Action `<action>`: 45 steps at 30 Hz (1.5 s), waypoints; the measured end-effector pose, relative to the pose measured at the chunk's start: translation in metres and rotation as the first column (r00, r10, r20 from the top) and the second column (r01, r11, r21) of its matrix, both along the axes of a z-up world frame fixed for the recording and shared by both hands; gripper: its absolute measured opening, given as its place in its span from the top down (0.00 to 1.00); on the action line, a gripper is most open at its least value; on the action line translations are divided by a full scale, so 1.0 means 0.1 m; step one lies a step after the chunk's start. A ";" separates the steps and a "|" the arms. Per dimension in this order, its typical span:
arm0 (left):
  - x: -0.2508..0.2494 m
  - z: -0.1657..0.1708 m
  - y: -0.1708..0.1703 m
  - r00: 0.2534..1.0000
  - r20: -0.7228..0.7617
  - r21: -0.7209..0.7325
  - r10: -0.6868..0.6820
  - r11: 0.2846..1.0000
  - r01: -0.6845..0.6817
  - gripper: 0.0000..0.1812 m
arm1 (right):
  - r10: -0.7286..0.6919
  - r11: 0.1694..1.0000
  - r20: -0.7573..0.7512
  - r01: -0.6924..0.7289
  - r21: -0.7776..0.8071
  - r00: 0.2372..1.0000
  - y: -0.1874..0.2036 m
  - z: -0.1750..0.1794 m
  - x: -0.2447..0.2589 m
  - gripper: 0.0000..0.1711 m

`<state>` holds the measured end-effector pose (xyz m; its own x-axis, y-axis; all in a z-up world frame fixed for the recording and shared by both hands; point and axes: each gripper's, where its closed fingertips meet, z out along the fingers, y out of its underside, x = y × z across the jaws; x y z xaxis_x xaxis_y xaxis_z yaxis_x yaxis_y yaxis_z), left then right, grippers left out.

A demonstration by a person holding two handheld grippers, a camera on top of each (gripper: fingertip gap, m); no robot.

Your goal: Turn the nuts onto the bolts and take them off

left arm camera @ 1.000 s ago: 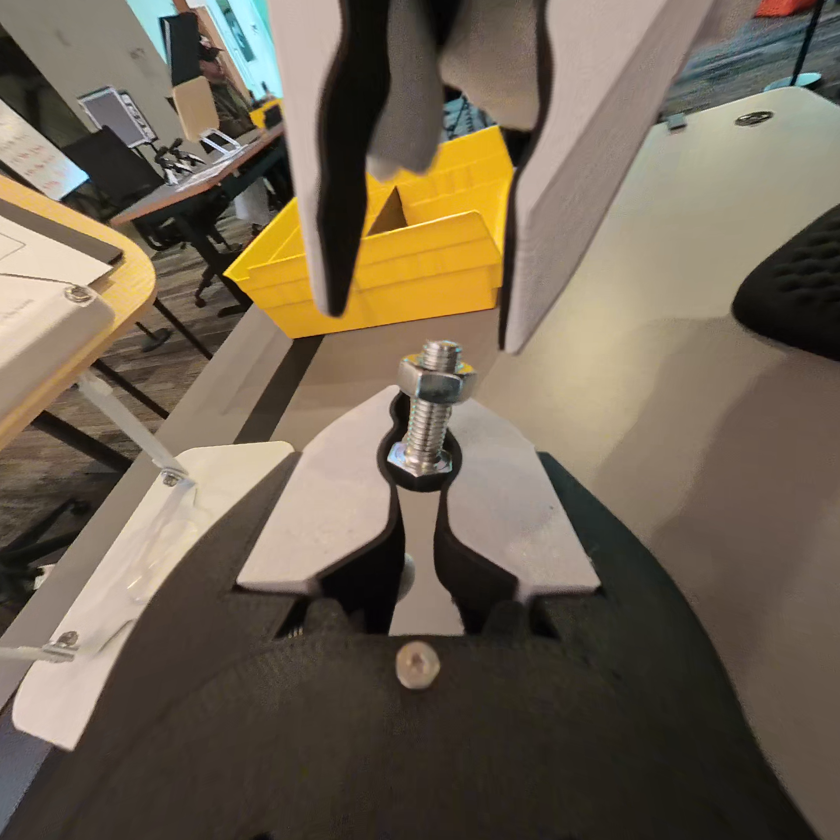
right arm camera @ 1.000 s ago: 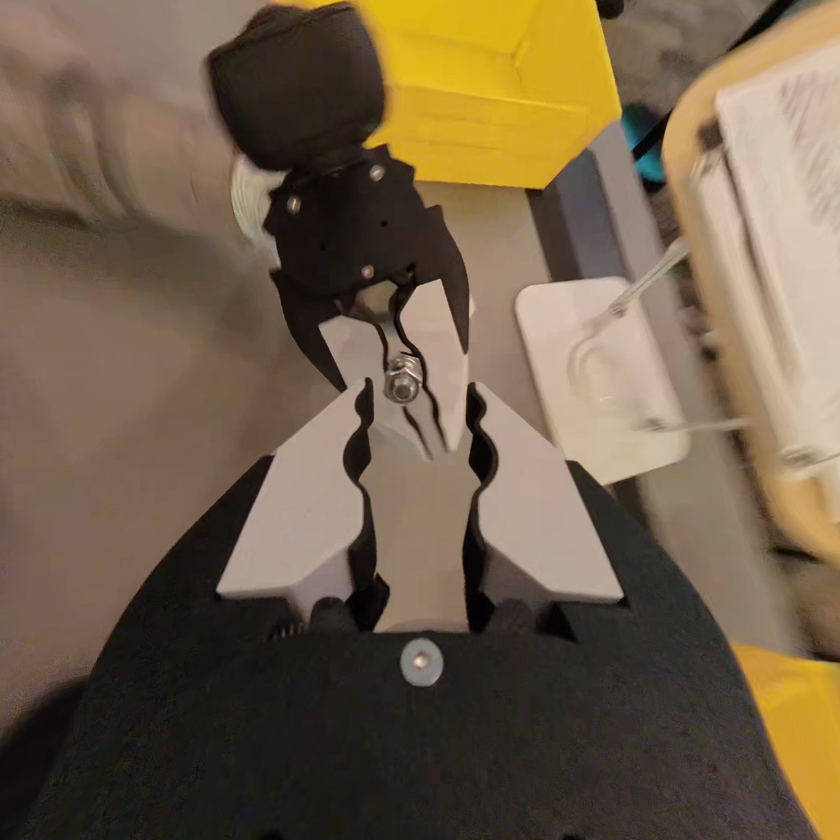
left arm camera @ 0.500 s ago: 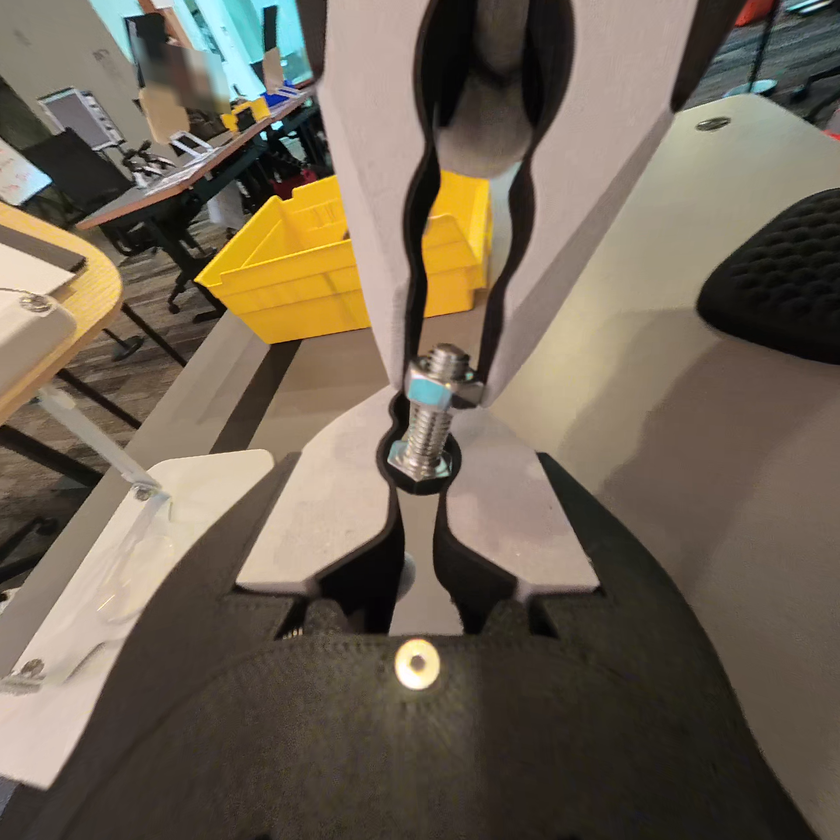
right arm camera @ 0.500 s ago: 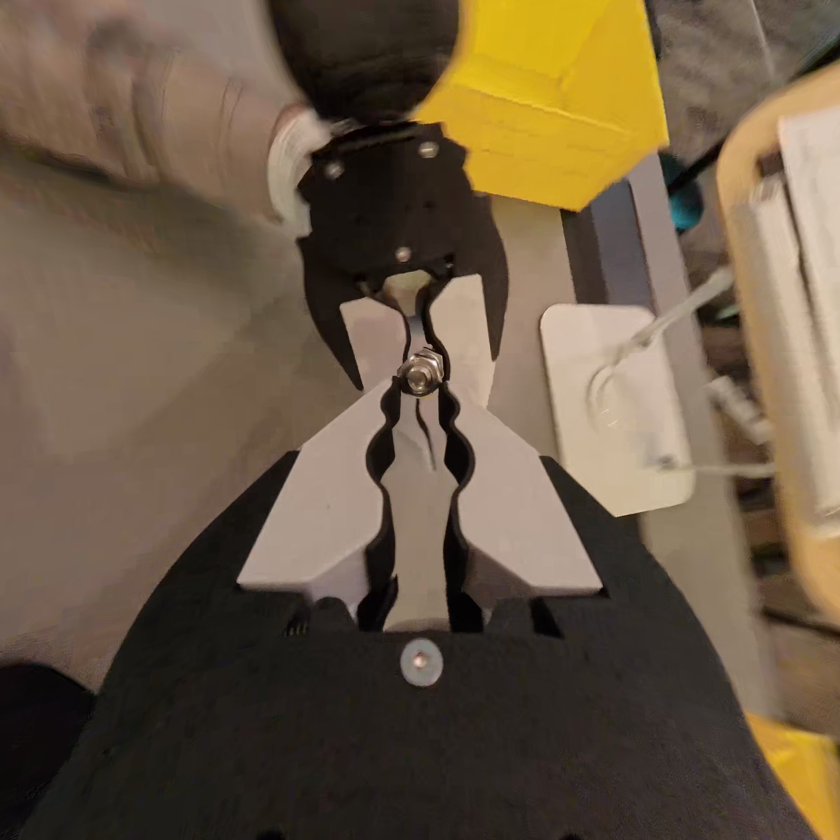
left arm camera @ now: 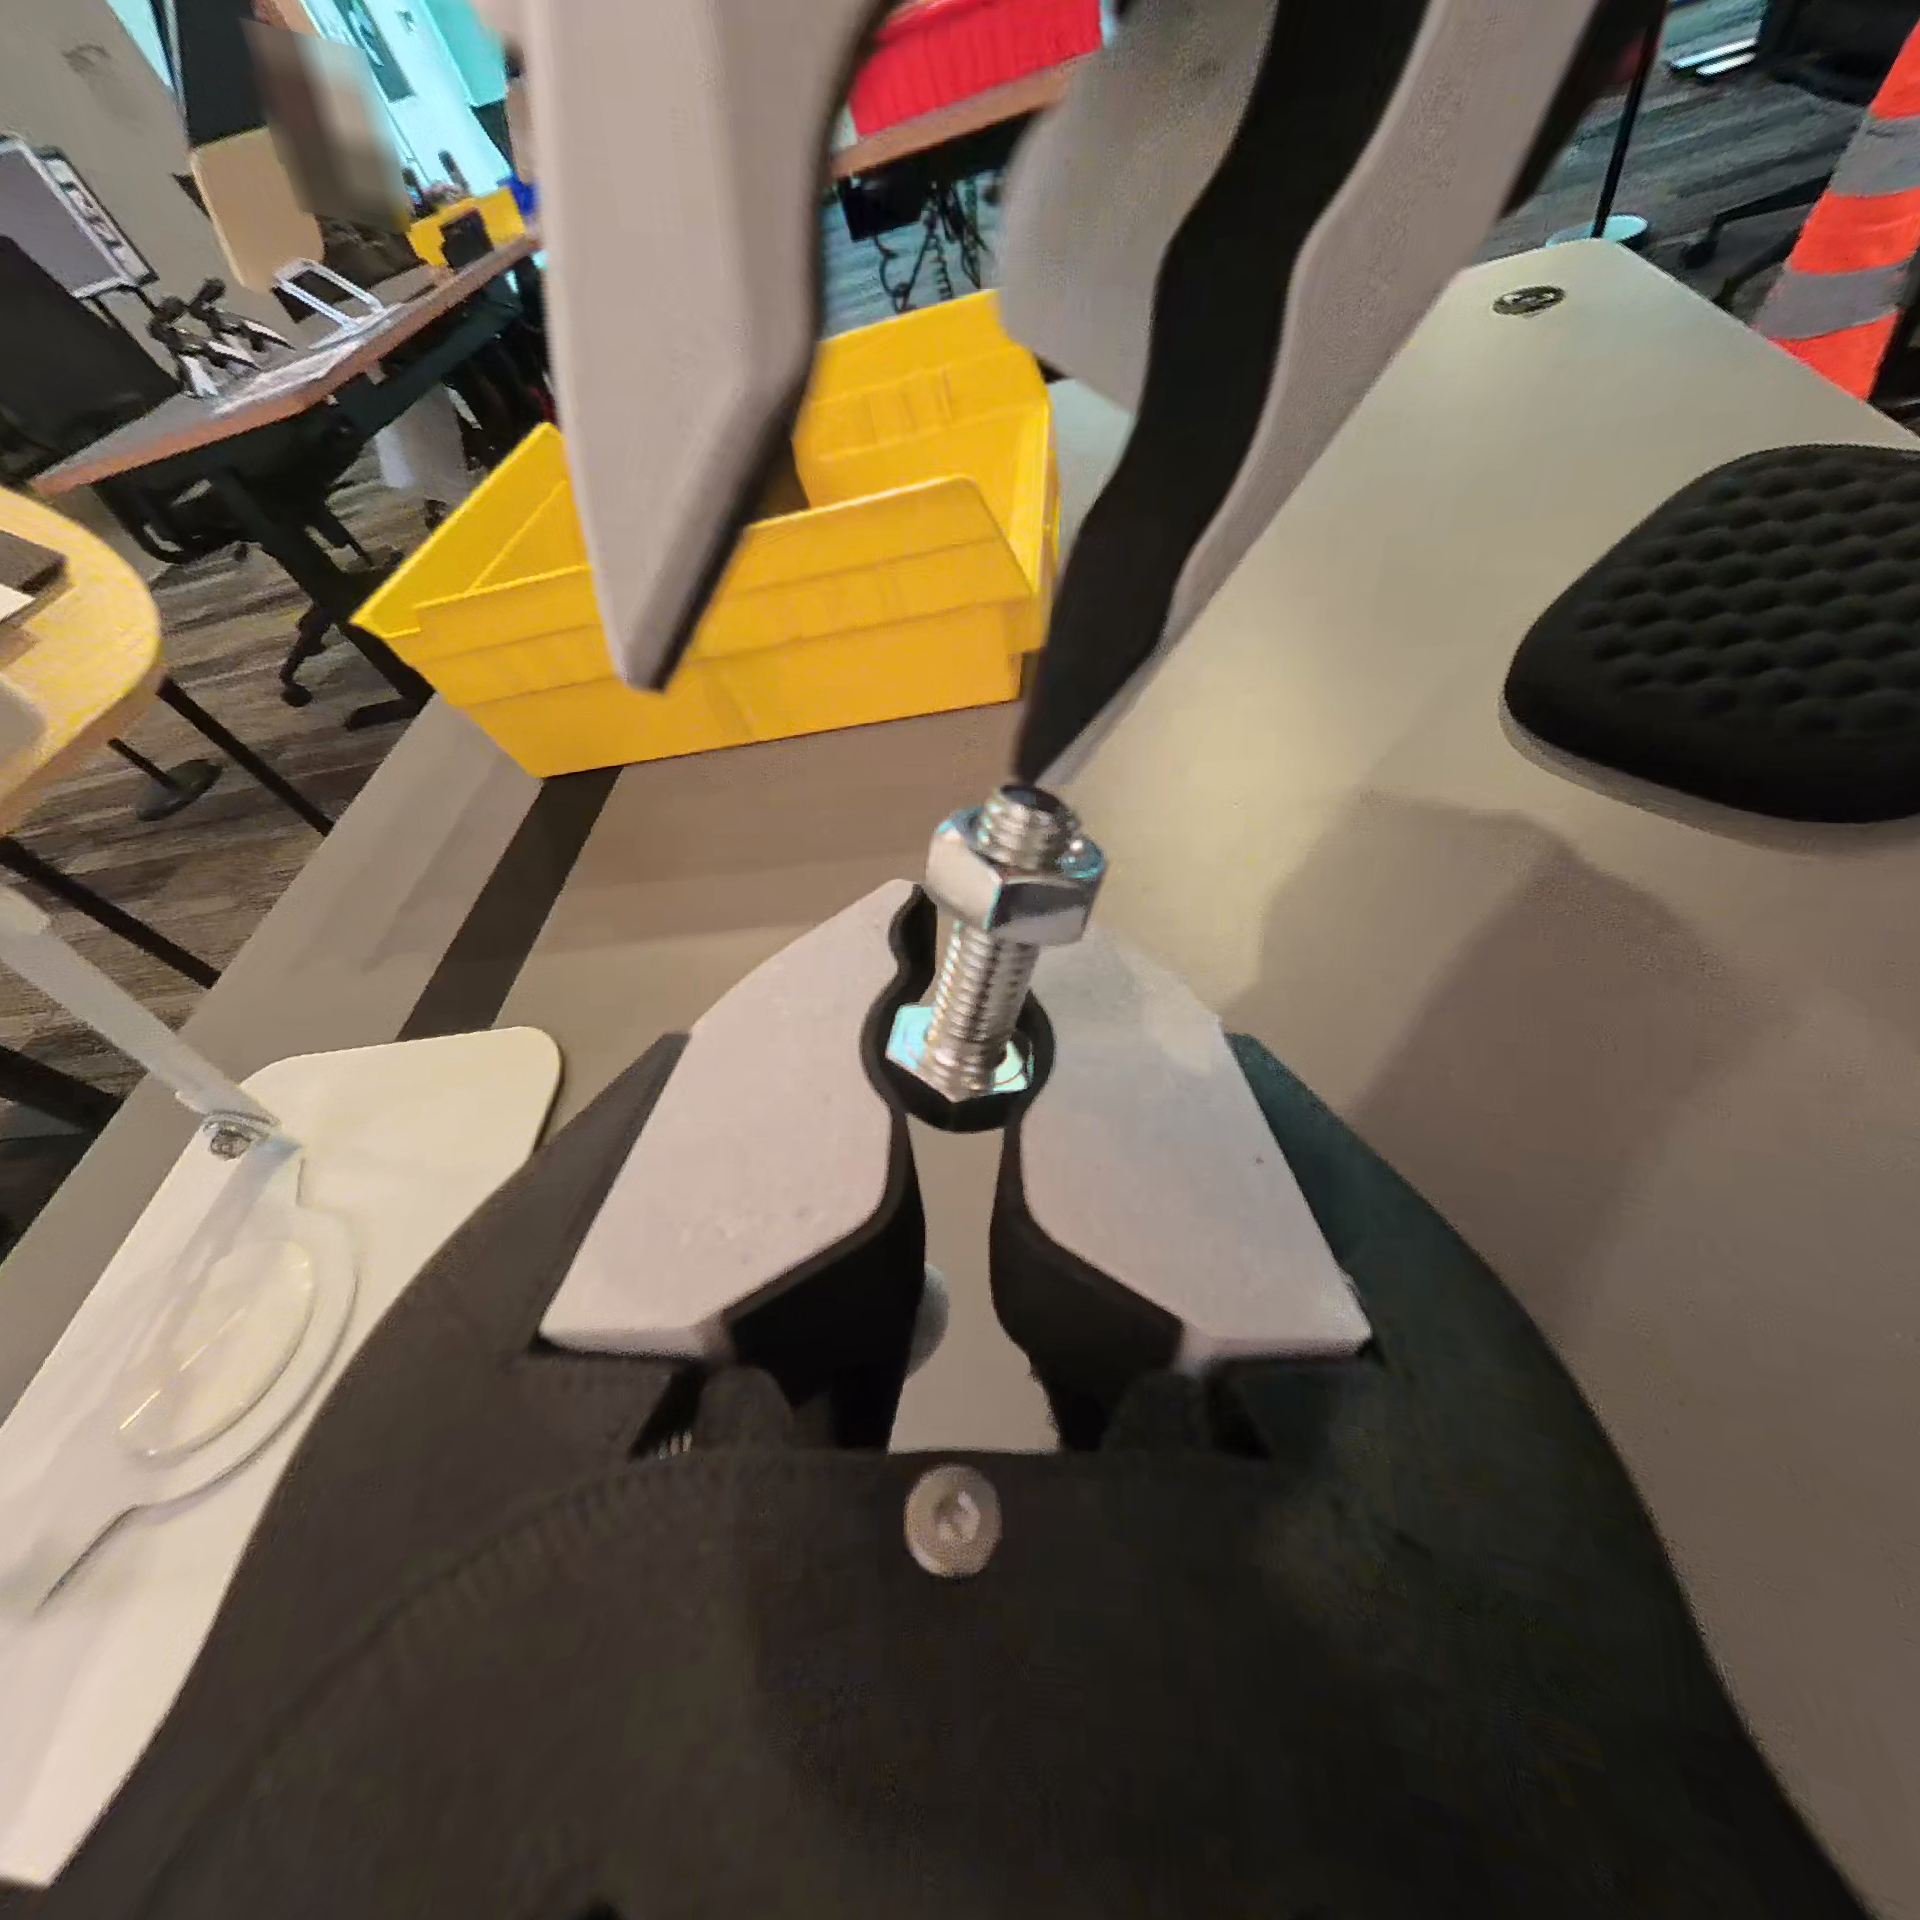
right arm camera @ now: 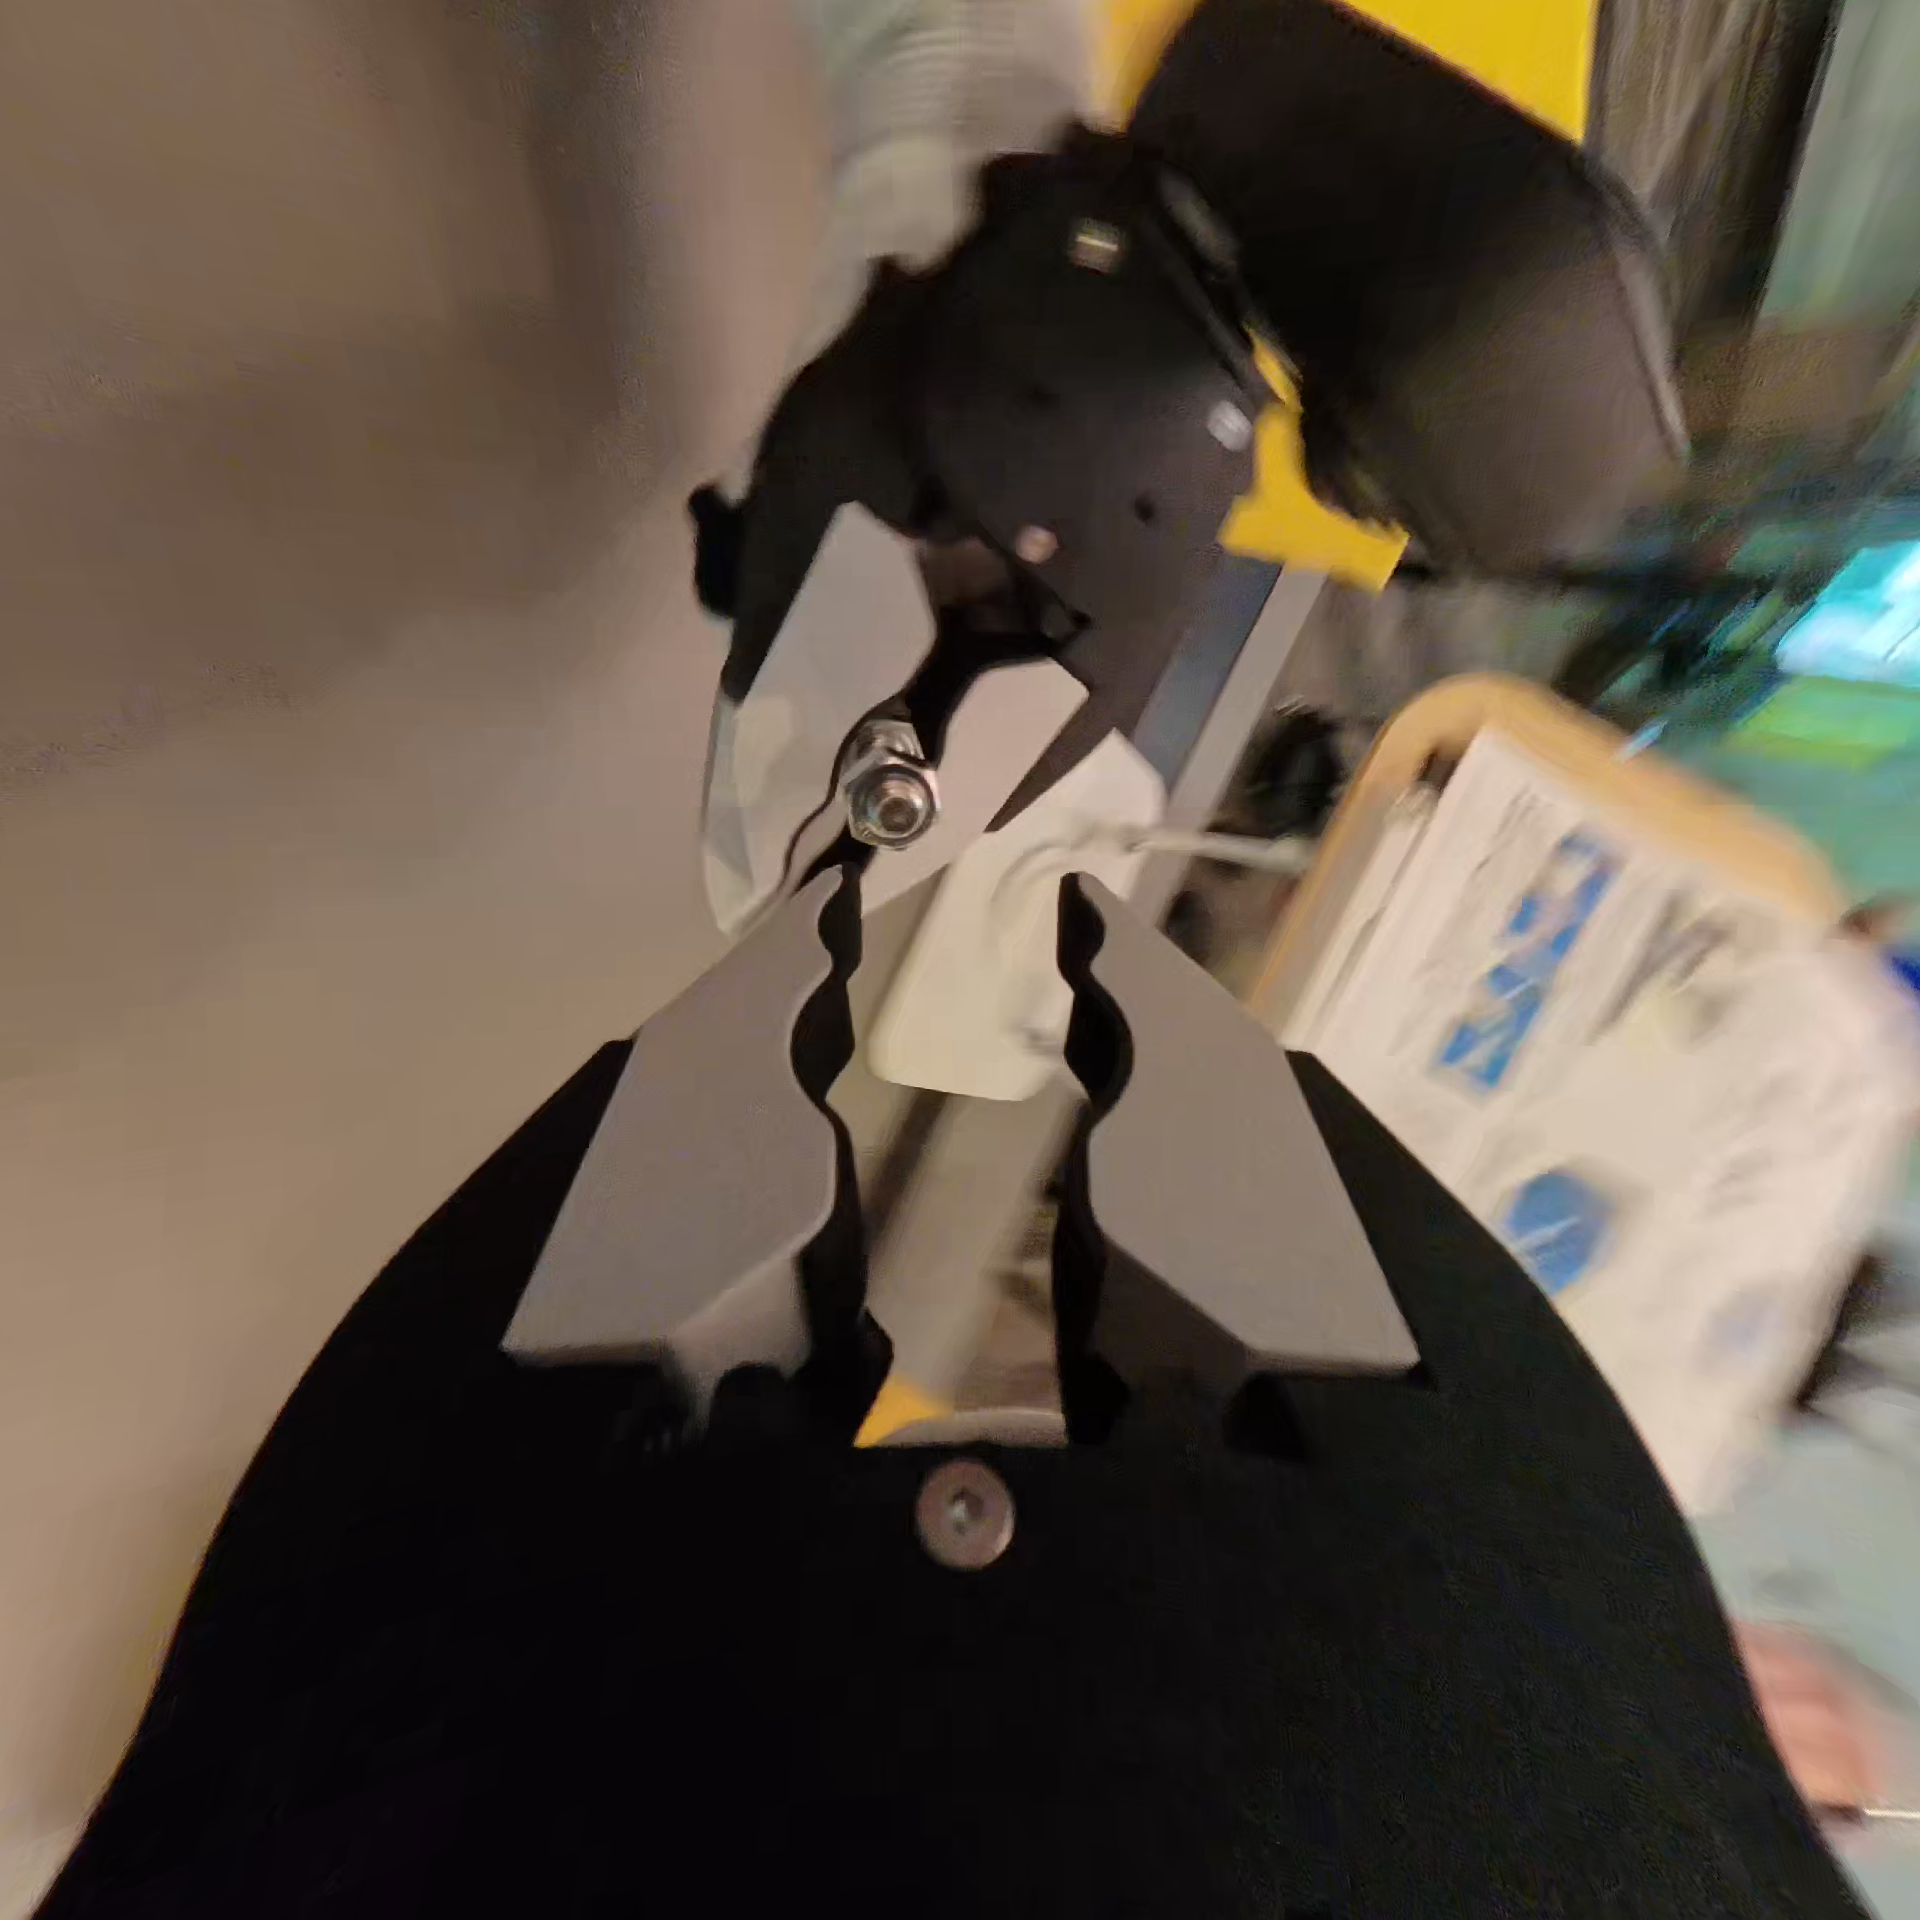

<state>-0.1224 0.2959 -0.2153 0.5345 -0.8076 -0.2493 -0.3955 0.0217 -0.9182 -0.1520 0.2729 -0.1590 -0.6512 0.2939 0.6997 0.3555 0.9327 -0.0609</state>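
Observation:
My left gripper is shut on the hex head of a silver bolt and holds it upright above the grey table. A silver nut sits near the top of its thread. My right gripper hangs over the bolt from above, open and empty, its fingers apart and just clear of the nut. In the blurred right wrist view my right gripper is open, with the bolt and nut just past its left fingertip, held by the left gripper.
A yellow bin stands at the table's far edge. A black padded rest lies at the right. A white plate with a clear bracket is at the left edge. An orange cone and desks stand beyond.
My right gripper closed on the nut half a second ago; now it has opened, lifted off and rotated. The left gripper still holds the bolt.

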 end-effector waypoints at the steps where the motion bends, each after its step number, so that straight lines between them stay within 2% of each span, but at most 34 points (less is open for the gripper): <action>1: -0.01 0.02 0.02 1.000 0.005 0.010 0.012 1.000 -0.012 0.95 | -0.113 0.981 -0.007 0.110 -0.160 0.994 0.00 0.01 0.01 0.76; 2: -0.03 0.03 0.04 0.999 0.006 0.023 0.033 0.999 -0.033 0.95 | -0.204 0.929 -0.009 0.191 -0.316 0.979 -0.02 0.03 0.00 0.75; 4: -0.06 0.06 0.10 0.997 0.007 0.045 0.074 0.996 -0.074 0.95 | -0.359 0.725 0.057 0.317 -0.612 0.932 -0.08 0.03 0.01 0.76; 6: -0.10 0.07 0.15 0.993 -0.006 0.070 0.116 0.991 -0.116 0.95 | -0.445 0.486 0.154 0.383 -0.786 0.882 -0.12 -0.02 0.00 0.75; 7: -0.10 0.07 0.16 0.992 -0.012 0.080 0.127 0.989 -0.126 0.94 | -0.476 0.405 0.185 0.401 -0.822 0.860 -0.10 -0.06 0.00 0.76; 8: -0.10 0.08 0.17 0.991 -0.008 0.087 0.136 0.987 -0.134 0.94 | -0.503 0.359 0.195 0.408 -0.839 0.842 -0.07 -0.11 -0.01 0.76; 10: -0.10 0.09 0.18 0.991 0.000 0.089 0.137 0.987 -0.136 0.94 | -0.531 0.318 0.181 0.392 -0.863 0.828 -0.04 -0.16 -0.04 0.79; 11: -0.10 0.09 0.18 0.990 -0.007 0.096 0.142 0.985 -0.141 0.95 | -0.531 0.303 0.167 0.371 -0.878 0.830 -0.06 -0.15 -0.05 0.84; 12: -0.11 0.08 0.19 0.989 -0.015 0.098 0.149 0.984 -0.147 0.95 | -0.531 0.302 0.151 0.353 -0.886 0.834 -0.07 -0.14 -0.07 0.89; 14: -0.12 0.07 0.19 0.989 -0.013 0.090 0.148 0.985 -0.147 0.95 | -0.535 0.341 0.124 0.348 -0.873 0.836 -0.06 -0.15 -0.08 0.90; 18: -0.07 0.04 0.14 0.995 -0.015 0.059 0.102 0.993 -0.101 0.95 | -0.462 0.487 0.093 0.340 -0.805 0.882 -0.09 -0.17 -0.06 0.91; 19: -0.04 0.03 0.10 0.997 -0.007 0.043 0.070 0.997 -0.070 0.95 | -0.416 0.546 0.088 0.326 -0.772 0.905 -0.11 -0.17 -0.05 0.91; 21: 0.02 0.02 0.03 1.000 0.003 0.010 0.020 1.000 -0.020 0.95 | -0.276 0.726 0.056 0.246 -0.642 0.960 -0.15 -0.17 -0.01 0.91; 23: 0.08 -0.04 -0.04 0.999 -0.020 -0.012 -0.032 0.999 0.032 0.94 | -0.064 0.915 0.042 0.075 -0.396 0.997 -0.19 -0.21 0.05 0.91; 24: 0.11 -0.08 -0.07 0.998 -0.034 -0.027 -0.050 0.998 0.049 0.94 | 0.060 0.976 0.051 -0.048 -0.212 0.997 -0.17 -0.23 0.08 0.91; 25: 0.13 -0.12 -0.08 0.997 -0.043 -0.045 -0.059 0.997 0.057 0.95 | 0.179 0.984 0.081 -0.179 -0.012 0.980 -0.15 -0.26 0.10 0.91; 27: 0.13 -0.17 -0.08 0.997 -0.042 -0.068 -0.066 0.996 0.063 0.95 | 0.356 0.866 0.168 -0.392 0.310 0.919 -0.11 -0.28 0.09 0.91; 28: 0.12 -0.18 -0.08 0.997 -0.041 -0.071 -0.064 0.996 0.061 0.95 | 0.395 0.800 0.202 -0.444 0.403 0.896 -0.10 -0.28 0.07 0.91; 30: 0.09 -0.15 -0.06 0.998 -0.039 -0.056 -0.051 0.997 0.049 0.95 | 0.427 0.723 0.228 -0.481 0.496 0.875 -0.09 -0.26 0.04 0.91; 32: 0.07 -0.08 -0.03 0.999 -0.013 -0.039 -0.032 0.999 0.031 0.95 | 0.410 0.756 0.175 -0.441 0.484 0.895 -0.08 -0.19 0.01 0.90; 34: 0.01 -0.03 0.03 1.000 0.000 -0.015 0.016 1.000 -0.016 0.95 | 0.340 0.847 0.068 -0.336 0.411 0.938 -0.04 -0.07 -0.03 0.78; 35: -0.03 0.00 0.07 0.999 0.021 -0.004 0.045 0.999 -0.045 0.95 | 0.269 0.906 -0.001 -0.252 0.339 0.963 -0.01 0.00 -0.05 0.76; 37: -0.09 0.11 0.13 0.992 0.092 0.004 0.082 0.997 -0.082 0.95 | 0.072 0.993 -0.099 -0.062 0.095 0.993 0.05 0.07 -0.03 0.71; 38: -0.12 0.18 0.15 0.986 0.131 0.012 0.100 0.995 -0.102 0.95 | -0.034 0.999 -0.170 0.026 -0.046 0.985 0.08 0.15 -0.05 0.71; 39: -0.16 0.25 0.17 0.978 0.169 0.022 0.122 0.992 -0.127 0.95 | -0.136 0.973 -0.216 0.089 -0.213 0.967 0.08 0.20 -0.06 0.71; 40: -0.19 0.31 0.20 0.969 0.204 0.027 0.141 0.988 -0.149 0.95 | -0.218 0.912 -0.244 0.108 -0.395 0.945 0.04 0.24 -0.06 0.71; 42: -0.26 0.40 0.24 0.950 0.255 0.042 0.181 0.979 -0.197 0.95 | -0.405 0.715 -0.274 0.115 -0.690 0.872 0.03 0.35 -0.09 0.74; 44: -0.33 0.44 0.30 0.931 0.279 0.048 0.236 0.965 -0.259 0.95 | -0.530 0.496 -0.237 0.071 -0.866 0.815 0.02 0.34 -0.11 0.76; 45: -0.36 0.46 0.31 0.922 0.290 0.055 0.255 0.958 -0.282 0.95 | -0.584 0.443 -0.245 0.051 -0.895 0.773 0.06 0.33 -0.14 0.76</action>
